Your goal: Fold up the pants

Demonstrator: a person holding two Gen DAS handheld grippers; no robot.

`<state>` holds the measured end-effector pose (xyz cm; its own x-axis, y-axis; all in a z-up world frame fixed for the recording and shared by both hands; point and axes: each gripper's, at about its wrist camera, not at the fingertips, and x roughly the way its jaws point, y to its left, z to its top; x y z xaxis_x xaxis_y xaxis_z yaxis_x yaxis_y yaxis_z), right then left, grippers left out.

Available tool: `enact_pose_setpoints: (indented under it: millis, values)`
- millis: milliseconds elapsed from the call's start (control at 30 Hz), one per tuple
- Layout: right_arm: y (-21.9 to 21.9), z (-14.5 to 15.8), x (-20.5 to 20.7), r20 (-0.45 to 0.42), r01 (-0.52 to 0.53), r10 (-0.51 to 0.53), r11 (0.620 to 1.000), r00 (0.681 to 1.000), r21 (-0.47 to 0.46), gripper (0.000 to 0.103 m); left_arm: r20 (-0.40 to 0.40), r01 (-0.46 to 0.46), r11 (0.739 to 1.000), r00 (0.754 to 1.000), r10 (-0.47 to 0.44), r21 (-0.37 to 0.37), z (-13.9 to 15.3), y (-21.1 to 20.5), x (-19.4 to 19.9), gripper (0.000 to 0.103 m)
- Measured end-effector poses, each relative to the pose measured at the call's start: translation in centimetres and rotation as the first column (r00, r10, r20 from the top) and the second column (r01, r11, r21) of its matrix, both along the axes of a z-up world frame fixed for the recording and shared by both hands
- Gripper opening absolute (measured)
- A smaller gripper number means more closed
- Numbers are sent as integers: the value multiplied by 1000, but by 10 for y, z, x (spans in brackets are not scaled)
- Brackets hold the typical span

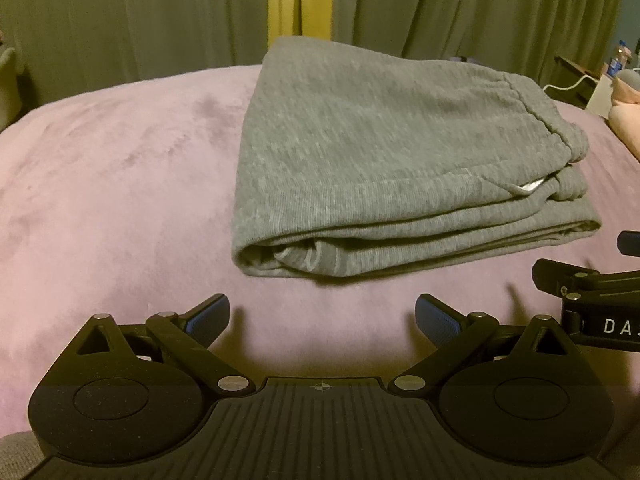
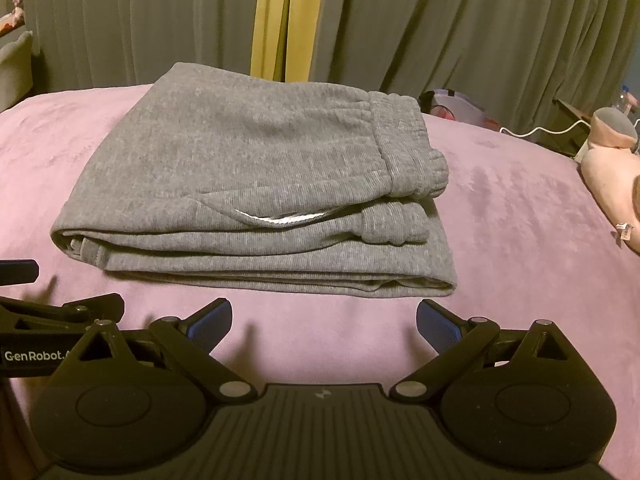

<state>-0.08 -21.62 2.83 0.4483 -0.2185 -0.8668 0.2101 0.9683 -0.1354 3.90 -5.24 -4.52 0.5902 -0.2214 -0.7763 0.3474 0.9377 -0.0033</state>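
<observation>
Grey sweatpants (image 1: 360, 152) lie folded in a compact stack on the pink bedspread (image 1: 112, 184), waistband to the right, a white pocket lining peeking out. They also show in the right wrist view (image 2: 248, 184). My left gripper (image 1: 322, 316) is open and empty, just in front of the stack's near edge, apart from it. My right gripper (image 2: 324, 322) is open and empty, also just short of the near edge. Each gripper shows at the edge of the other's view: the right one (image 1: 592, 280), the left one (image 2: 48, 300).
Grey-green curtains (image 2: 440, 32) with a yellow strip (image 2: 272, 20) hang behind the bed. A pink plush toy (image 2: 612, 172) lies at the right edge. A white cable (image 2: 540, 130), a bottle (image 1: 616, 60) and a bag sit beyond the bed at right.
</observation>
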Motion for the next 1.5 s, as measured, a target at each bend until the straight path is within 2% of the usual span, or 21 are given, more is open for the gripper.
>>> enact_pose_setpoints:
  millis: [1500]
  values:
    - [2, -3, -2, -17, 4, -4, 1000, 1000, -11, 99, -18, -6, 1000, 1000, 6, 5, -6, 2, 0, 102]
